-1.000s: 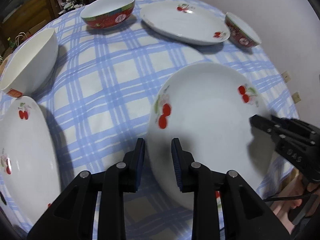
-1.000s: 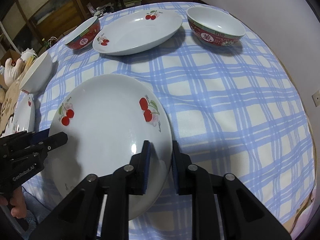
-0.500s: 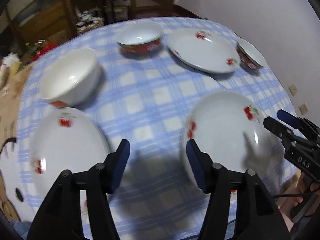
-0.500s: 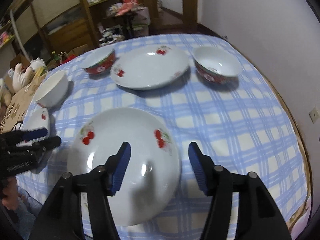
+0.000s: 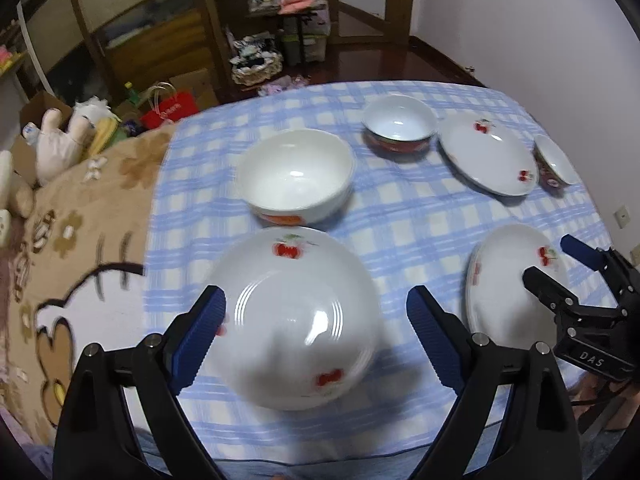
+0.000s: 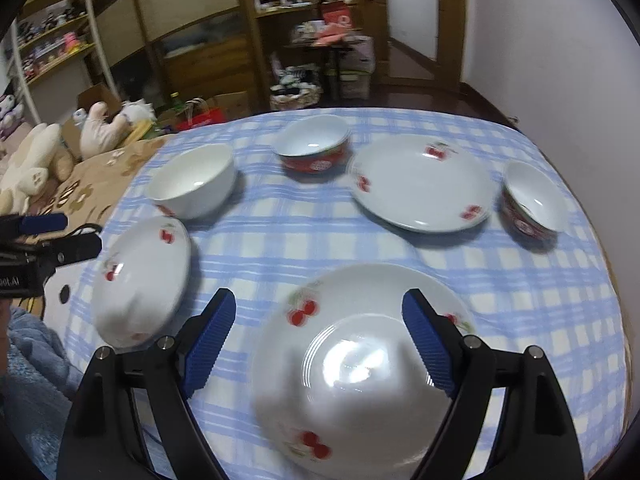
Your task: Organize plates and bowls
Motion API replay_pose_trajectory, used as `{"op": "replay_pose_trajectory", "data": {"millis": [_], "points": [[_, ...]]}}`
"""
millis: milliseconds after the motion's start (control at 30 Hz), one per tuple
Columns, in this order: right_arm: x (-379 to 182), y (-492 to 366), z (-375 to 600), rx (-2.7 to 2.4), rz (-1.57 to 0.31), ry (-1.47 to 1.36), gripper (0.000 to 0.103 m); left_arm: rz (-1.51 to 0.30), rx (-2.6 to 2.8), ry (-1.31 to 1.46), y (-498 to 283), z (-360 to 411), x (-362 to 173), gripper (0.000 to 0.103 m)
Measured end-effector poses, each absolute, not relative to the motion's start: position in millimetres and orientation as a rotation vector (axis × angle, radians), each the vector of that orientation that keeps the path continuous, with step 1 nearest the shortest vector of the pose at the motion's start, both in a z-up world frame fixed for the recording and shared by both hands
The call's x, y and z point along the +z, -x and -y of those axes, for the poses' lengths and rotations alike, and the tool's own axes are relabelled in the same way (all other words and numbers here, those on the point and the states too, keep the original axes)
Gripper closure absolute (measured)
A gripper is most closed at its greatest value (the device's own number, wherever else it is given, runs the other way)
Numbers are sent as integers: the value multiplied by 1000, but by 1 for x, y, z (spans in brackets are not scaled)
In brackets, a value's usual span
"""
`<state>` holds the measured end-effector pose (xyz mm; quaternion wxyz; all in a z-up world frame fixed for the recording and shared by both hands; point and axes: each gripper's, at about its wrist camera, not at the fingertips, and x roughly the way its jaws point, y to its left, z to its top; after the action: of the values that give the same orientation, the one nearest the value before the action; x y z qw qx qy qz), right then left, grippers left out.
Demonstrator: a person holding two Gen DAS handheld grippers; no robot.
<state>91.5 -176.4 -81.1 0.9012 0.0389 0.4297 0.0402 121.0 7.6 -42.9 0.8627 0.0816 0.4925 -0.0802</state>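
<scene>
Both tools tilt steeply down over the table's (image 5: 420,216) near edge. The left hand-held gripper (image 5: 316,332) is spreading its jaws, holding nothing — a cherry plate (image 5: 296,320) lies flat below it, untouched. The right hand-held gripper (image 6: 320,340) is opening too, empty, above another cherry plate (image 6: 360,360) near the near-right edge. Only the right view shows all of the red-rimmed bowl (image 6: 532,204) at the right edge.

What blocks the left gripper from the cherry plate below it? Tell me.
Nothing visible. The left gripper, jaws opening, hangs over the near-left cherry plate, with only bare plate showing between the fingers. The white bowl sits beyond it.
</scene>
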Motion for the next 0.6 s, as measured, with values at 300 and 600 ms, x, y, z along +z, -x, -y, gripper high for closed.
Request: {"op": "replay_pose_trajectory", "data": {"millis": [300, 600], "points": [[-80, -114, 121, 168, -872, -23, 13, -1112, -113, -152, -147, -64, -67, 12], [-83, -142, 82, 215, -883, -20, 13, -1176, -75, -81, -164, -97, -94, 12]]}}
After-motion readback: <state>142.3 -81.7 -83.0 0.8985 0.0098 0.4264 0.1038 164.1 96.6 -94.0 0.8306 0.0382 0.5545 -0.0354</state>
